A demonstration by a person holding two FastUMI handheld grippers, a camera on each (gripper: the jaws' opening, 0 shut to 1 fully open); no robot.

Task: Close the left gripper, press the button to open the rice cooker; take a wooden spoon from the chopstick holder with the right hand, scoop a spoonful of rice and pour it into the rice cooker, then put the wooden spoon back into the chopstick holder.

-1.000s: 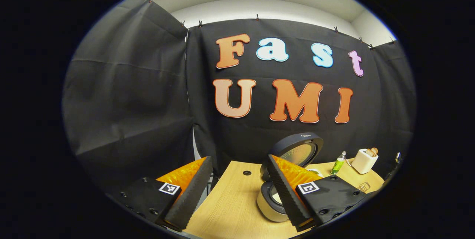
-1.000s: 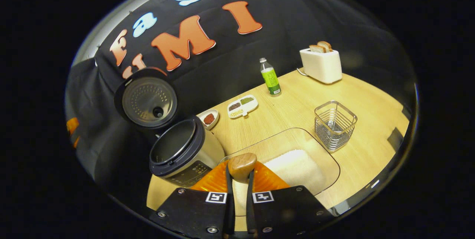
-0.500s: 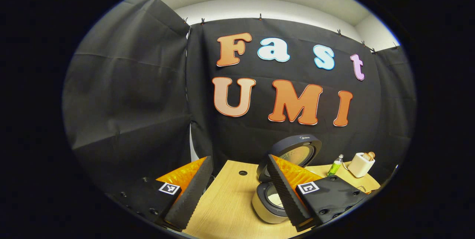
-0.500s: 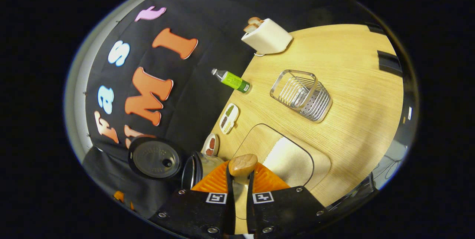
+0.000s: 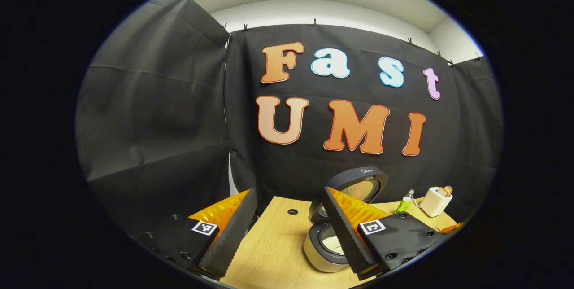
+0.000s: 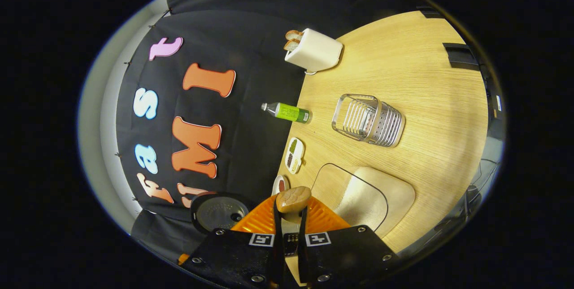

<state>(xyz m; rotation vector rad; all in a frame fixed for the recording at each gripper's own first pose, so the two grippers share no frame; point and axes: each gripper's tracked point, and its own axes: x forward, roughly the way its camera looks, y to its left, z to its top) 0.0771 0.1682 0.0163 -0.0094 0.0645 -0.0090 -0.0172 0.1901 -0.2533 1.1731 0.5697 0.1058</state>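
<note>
Right tool [image 6: 290, 217] clamps wooden spoon [image 6: 293, 199], rolled sideways to tip rice into open rice cooker [image 5: 323, 248]; left tool [image 5: 287, 230] wide, idle.

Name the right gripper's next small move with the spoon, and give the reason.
Probably roll the right gripper level again and carry the wooden spoon toward the chopstick holder. The view is tipped sideways, as for pouring, the rice cooker stands open with pale contents, and the holder has no spoon in it.

Right gripper [image 6: 290, 217] rolled further sideways, wooden spoon [image 6: 293, 199] apparently tipping.
</note>
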